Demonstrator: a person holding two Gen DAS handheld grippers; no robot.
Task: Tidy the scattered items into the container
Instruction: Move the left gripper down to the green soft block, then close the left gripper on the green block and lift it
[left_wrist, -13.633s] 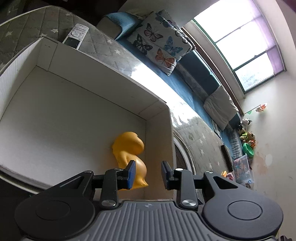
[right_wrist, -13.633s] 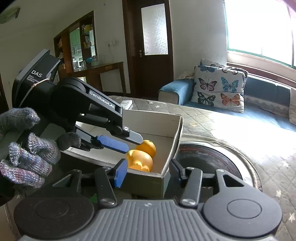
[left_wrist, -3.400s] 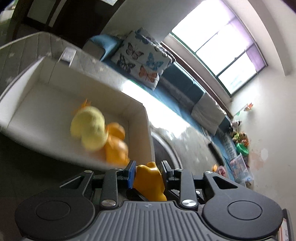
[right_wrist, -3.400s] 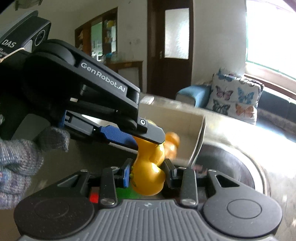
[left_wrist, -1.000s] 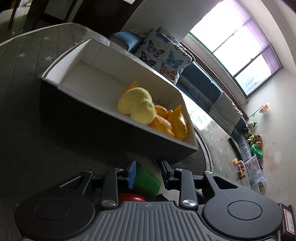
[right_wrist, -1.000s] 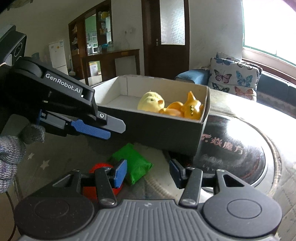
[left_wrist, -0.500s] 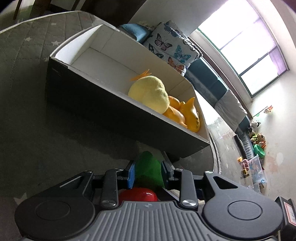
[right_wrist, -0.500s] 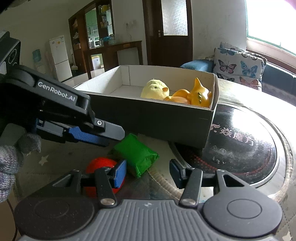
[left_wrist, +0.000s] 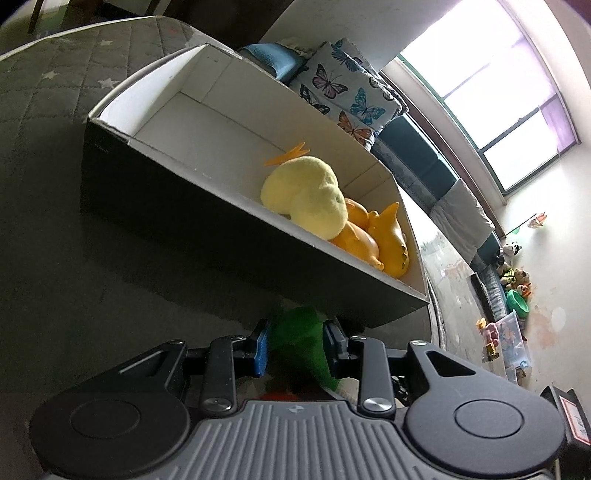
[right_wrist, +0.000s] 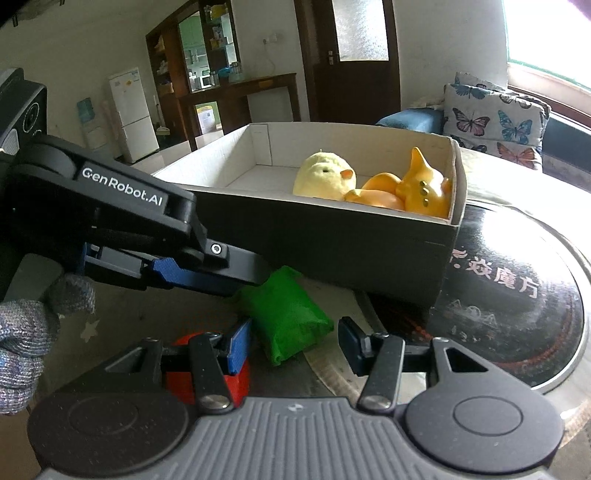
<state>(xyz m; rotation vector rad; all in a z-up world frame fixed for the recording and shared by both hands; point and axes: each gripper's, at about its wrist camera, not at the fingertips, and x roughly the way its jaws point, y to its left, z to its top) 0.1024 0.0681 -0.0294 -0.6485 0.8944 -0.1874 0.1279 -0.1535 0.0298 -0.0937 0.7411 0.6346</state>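
Green pouch (left_wrist: 299, 343) lies on the surface between our left claw (left_wrist: 296, 346) fingers, which flank it without clearly pinching; our right claw (right_wrist: 295, 341) gapes empty just behind it. It looks soft, crinkly and light, so we judge a grip across its plump middle best. Ahead, the cardboard box (right_wrist: 332, 236) holds a fuzzy chick (right_wrist: 325, 177) and glossy ducks (right_wrist: 421, 190).

"GenRobot.AI" stands in white on the black arm of the left claw (right_wrist: 255, 275). Chinese characters, too glared to read surely, mark the black round plate (right_wrist: 517, 295).
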